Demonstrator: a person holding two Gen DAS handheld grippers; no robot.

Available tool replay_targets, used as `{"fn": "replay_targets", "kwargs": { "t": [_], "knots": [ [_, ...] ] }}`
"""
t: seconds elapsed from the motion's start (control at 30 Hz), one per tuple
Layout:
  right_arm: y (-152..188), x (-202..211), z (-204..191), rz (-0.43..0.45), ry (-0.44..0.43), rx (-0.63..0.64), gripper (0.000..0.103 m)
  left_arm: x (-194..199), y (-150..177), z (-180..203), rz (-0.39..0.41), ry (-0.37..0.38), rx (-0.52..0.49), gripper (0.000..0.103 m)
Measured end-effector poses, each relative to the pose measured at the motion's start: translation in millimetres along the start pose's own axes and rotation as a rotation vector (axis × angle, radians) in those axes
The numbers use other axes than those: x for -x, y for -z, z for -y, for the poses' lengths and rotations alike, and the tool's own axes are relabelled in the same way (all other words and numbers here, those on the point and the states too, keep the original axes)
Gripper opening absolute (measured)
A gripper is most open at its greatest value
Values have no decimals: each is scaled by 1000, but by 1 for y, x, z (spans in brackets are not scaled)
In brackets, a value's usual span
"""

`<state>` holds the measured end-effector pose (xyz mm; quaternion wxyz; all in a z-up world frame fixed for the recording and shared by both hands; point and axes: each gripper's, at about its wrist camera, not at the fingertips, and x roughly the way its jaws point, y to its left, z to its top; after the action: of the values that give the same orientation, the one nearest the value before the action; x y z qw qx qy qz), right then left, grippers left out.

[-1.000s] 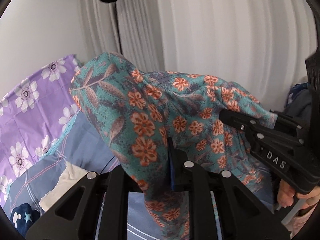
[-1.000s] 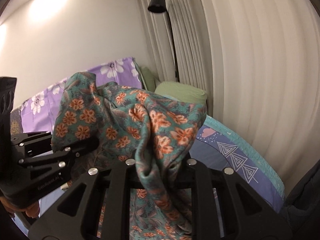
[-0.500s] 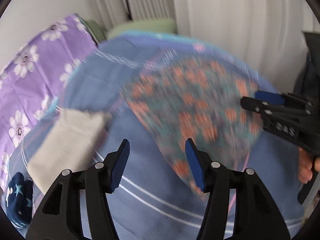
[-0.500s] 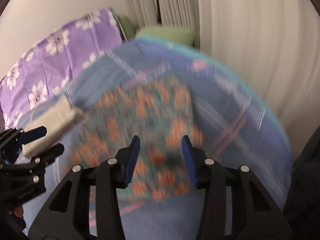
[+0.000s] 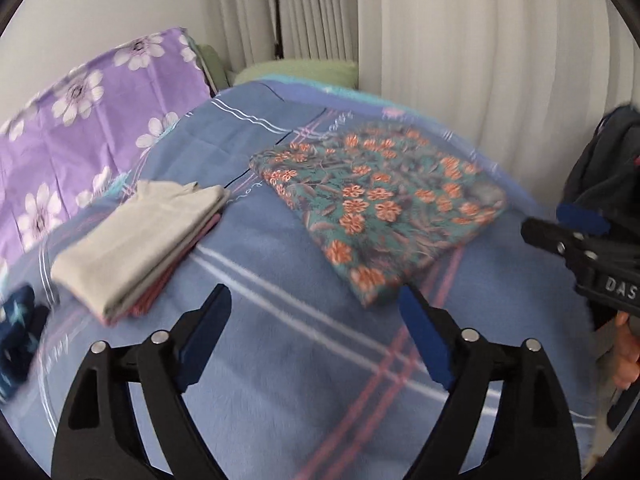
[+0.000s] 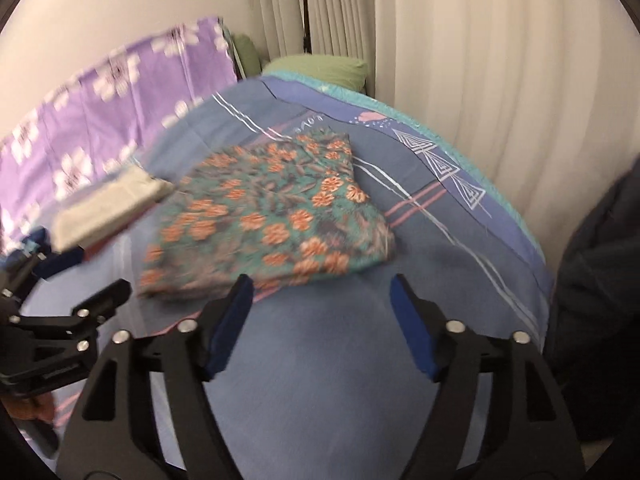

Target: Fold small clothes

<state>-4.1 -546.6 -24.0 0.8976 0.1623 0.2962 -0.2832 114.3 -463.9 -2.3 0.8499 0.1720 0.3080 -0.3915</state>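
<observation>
A teal garment with orange flowers [image 5: 380, 204] lies folded flat on the blue bed cover [image 5: 288, 360]; it also shows in the right wrist view [image 6: 272, 216]. My left gripper [image 5: 316, 332] is open and empty, just short of the garment's near corner. My right gripper [image 6: 320, 320] is open and empty, just short of the garment's near edge. Each gripper shows in the other's view: the right gripper [image 5: 580, 236] at the right edge, the left gripper [image 6: 76, 292] at the left edge.
A stack of folded clothes with a beige piece on top [image 5: 136, 240] lies left of the floral garment. A dark blue starred item [image 5: 16, 332] lies at the far left. Purple flowered bedding [image 5: 80, 120], a green pillow [image 5: 296, 72] and curtains stand behind. A dark bag [image 5: 608, 168] is at the right.
Both grippers held the floral garment up a second ago. They have let go and opened, and the garment now lies folded on the bed. Both grippers have drawn back.
</observation>
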Motion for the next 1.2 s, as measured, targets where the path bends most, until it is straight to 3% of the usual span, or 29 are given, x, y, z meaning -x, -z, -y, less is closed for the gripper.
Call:
{"fn": "replay_targets", "kwargs": {
  "t": [0.2,0.43,0.6,0.9,1.2],
  "knots": [
    [19,73,-22,69,-1,31,89,76,32,-12,107,39,122,99],
    [35,134,-49,128,-18,87,94,148,55,-10,195,-12,111,101],
    [52,165,-58,139,-20,106,97,180,68,-2,211,-24,78,101],
    [80,180,-60,97,-7,125,98,216,94,9,180,-39,63,101],
    [84,174,-63,56,18,90,98,226,107,6,174,-57,63,102]
  ]
}}
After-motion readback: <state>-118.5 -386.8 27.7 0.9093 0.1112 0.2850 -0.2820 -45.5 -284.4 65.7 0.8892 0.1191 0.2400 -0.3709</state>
